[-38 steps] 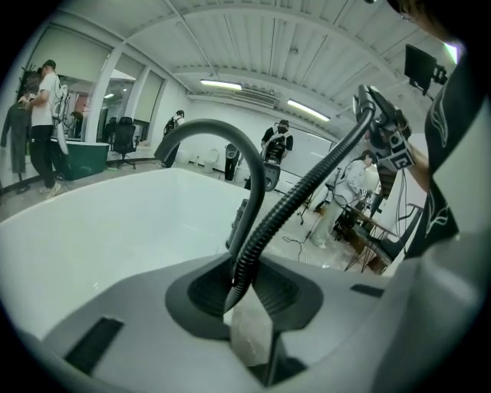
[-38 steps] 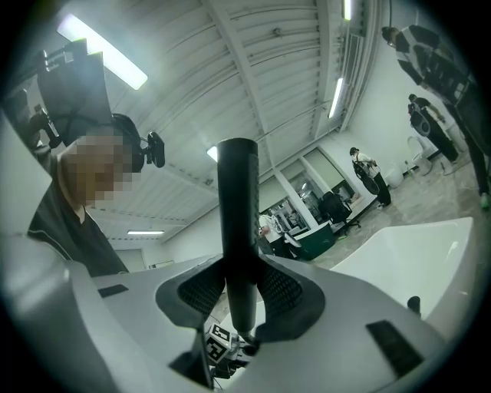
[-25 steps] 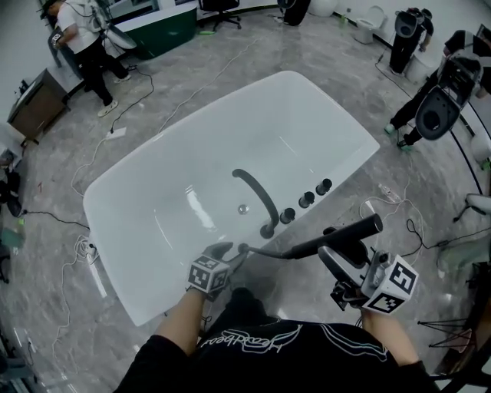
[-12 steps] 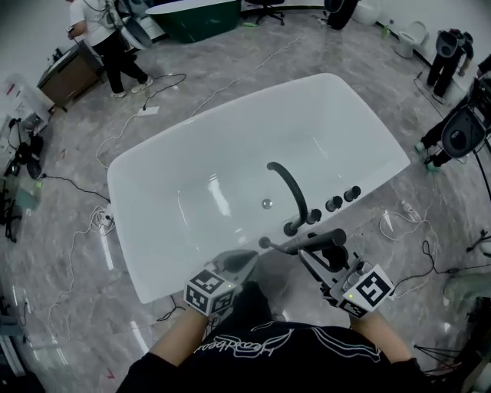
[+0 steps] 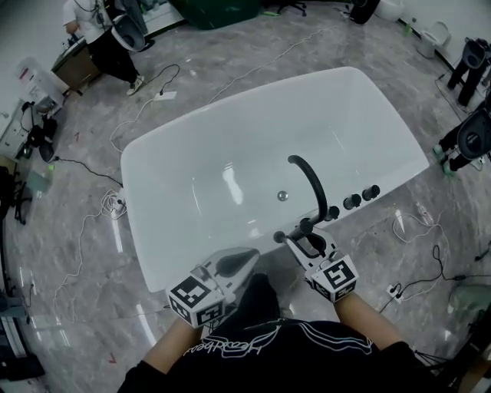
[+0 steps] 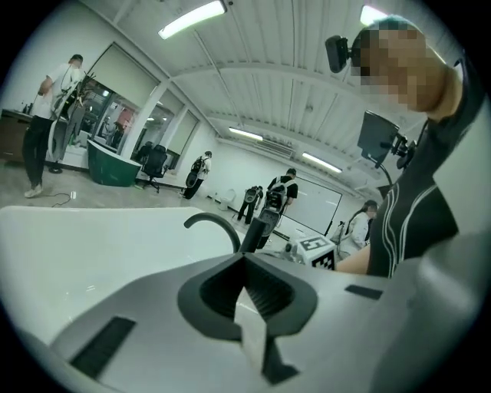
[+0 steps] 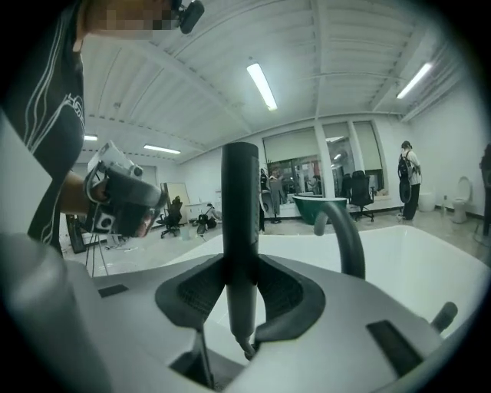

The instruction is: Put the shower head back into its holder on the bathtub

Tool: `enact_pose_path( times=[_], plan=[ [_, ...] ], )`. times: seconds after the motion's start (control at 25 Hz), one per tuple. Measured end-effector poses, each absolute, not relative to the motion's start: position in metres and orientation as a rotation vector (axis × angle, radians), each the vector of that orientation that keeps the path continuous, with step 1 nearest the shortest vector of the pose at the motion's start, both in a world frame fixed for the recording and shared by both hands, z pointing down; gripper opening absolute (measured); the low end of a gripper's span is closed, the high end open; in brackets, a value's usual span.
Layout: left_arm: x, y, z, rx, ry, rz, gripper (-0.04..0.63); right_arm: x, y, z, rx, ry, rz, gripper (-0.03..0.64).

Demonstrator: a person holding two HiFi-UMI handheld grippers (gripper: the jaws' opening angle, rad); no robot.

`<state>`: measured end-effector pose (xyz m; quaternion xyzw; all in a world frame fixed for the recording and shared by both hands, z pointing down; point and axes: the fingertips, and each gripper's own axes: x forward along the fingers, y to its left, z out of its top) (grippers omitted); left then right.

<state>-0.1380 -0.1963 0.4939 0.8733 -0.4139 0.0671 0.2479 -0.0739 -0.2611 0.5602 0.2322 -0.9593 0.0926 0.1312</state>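
The white bathtub (image 5: 192,192) lies across the head view, with a black arched faucet (image 5: 310,183) on its near rim. My right gripper (image 5: 305,244) is shut on the black shower head (image 5: 294,233) at that rim, just left of the faucet base. In the right gripper view the shower head (image 7: 240,222) stands upright between the pads, its hose (image 7: 246,349) leaving below and the faucet (image 7: 347,238) close behind. My left gripper (image 5: 232,263) hovers off the tub's near edge, shut and empty. From the left gripper (image 6: 245,265) the faucet (image 6: 215,226) and shower head (image 6: 254,232) show ahead.
Three black knobs (image 5: 352,202) sit on the rim right of the faucet. Cables (image 5: 92,230) trail over the marble floor left of the tub, and more cables (image 5: 410,230) lie at the right. A person (image 5: 100,38) stands far left by a dark green tub (image 5: 219,9). Stands with equipment (image 5: 469,138) rise at the right.
The right gripper has swung the shower head from lying level to upright and lowered it to the rim beside the faucet. The left gripper has shut and drawn back from the hose end.
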Motion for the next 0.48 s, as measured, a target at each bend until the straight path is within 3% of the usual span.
enact_pose_path(
  times=[0.48],
  plan=[
    [-0.183,-0.216,0.506,2.323,-1.157,0.208,0.003,-0.115,-0.277,0.654,0.61,-2.606,0.321,0.135]
  ],
)
